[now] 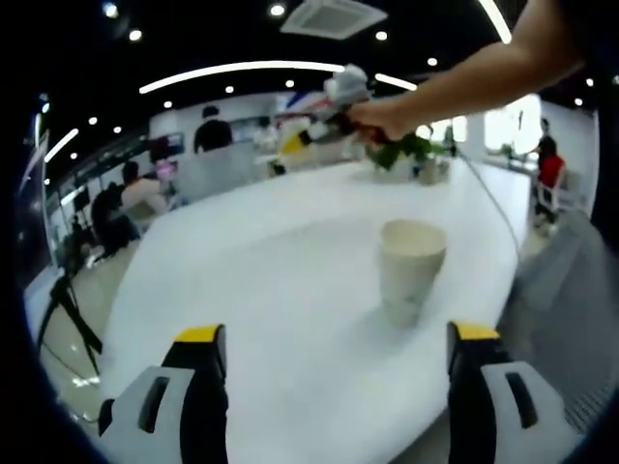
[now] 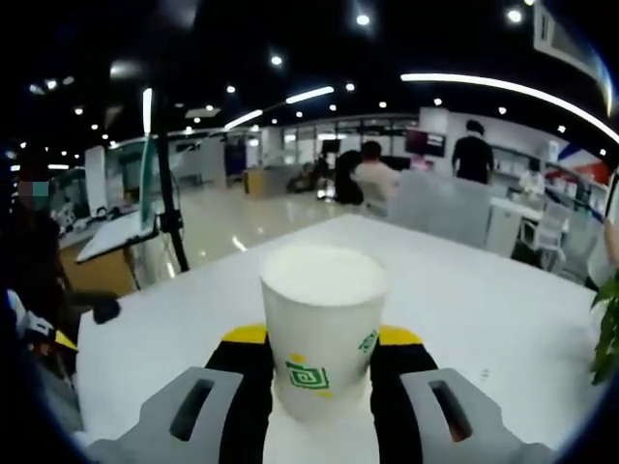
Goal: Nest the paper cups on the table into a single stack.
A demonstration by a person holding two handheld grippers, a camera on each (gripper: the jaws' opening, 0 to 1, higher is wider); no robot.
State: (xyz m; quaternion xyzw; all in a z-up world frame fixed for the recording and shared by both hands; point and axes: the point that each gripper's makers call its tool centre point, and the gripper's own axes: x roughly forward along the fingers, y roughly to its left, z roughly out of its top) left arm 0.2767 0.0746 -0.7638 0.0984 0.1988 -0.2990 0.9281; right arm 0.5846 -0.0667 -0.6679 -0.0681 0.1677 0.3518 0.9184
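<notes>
Right gripper (image 2: 322, 360) jaws clamp upright paper cup (image 2: 322, 329); left gripper (image 1: 334, 346) jaws wide, facing second cup (image 1: 411, 269).

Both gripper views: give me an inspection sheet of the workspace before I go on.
Surface: white table, bare around the cups.
Job's things: one paper cup upright on the table; second cup held upright.
Clutter: potted plant at the far end.
Grippers: left tongs open, short of the standing cup; right tongs shut on the second cup.
Cables: one thin cable running across the table.
Surroundings: open office, seated people, ceiling lights.
</notes>
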